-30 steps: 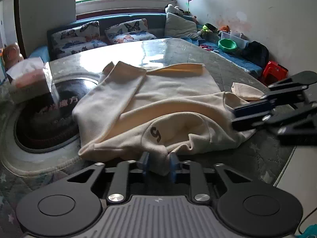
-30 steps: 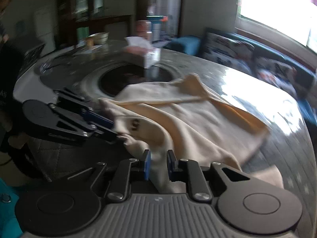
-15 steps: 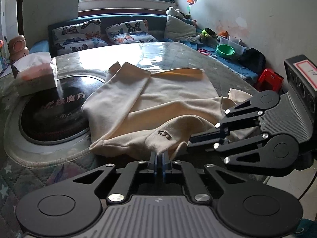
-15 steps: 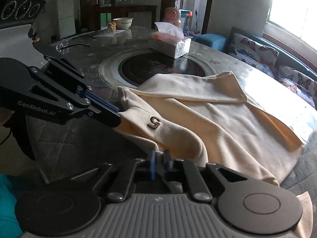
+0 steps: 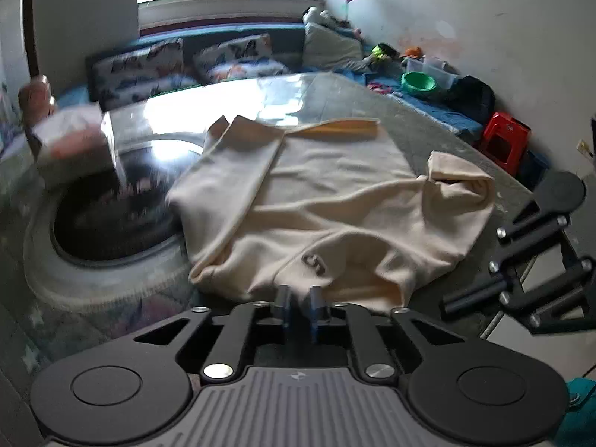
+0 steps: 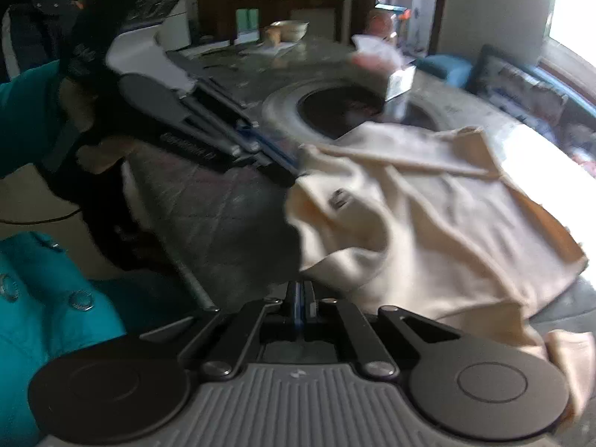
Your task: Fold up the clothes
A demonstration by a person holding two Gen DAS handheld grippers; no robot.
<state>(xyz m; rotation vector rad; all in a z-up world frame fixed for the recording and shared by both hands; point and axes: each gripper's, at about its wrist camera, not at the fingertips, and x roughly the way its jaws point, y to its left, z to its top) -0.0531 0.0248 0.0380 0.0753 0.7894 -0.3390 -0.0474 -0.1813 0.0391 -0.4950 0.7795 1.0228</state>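
A cream sweatshirt [image 5: 327, 201] with a small dark "5" logo [image 5: 314, 263] lies partly folded on the round table. My left gripper [image 5: 298, 309] is slightly open, with the near hem just between its fingertips; it also shows in the right wrist view [image 6: 294, 165] at the garment's left edge. My right gripper [image 6: 302, 307] is shut and empty, just off the garment's near edge. It shows in the left wrist view [image 5: 447, 305] at the right, clear of the cloth. The sweatshirt fills the right of the right wrist view [image 6: 428, 223].
A tissue box [image 5: 74, 141] stands on the table's left beside the dark round centre plate [image 5: 111, 219]. A sofa with patterned cushions [image 5: 223, 59] runs behind the table. A red stool [image 5: 504, 141] and a green bowl [image 5: 419, 82] are at the right. The person's teal sleeve [image 6: 44, 316] is near left.
My left gripper has opened slightly on the hem. My right gripper has let go of the cloth and pulled back to the right, shut. The right sleeve end now lies folded over.
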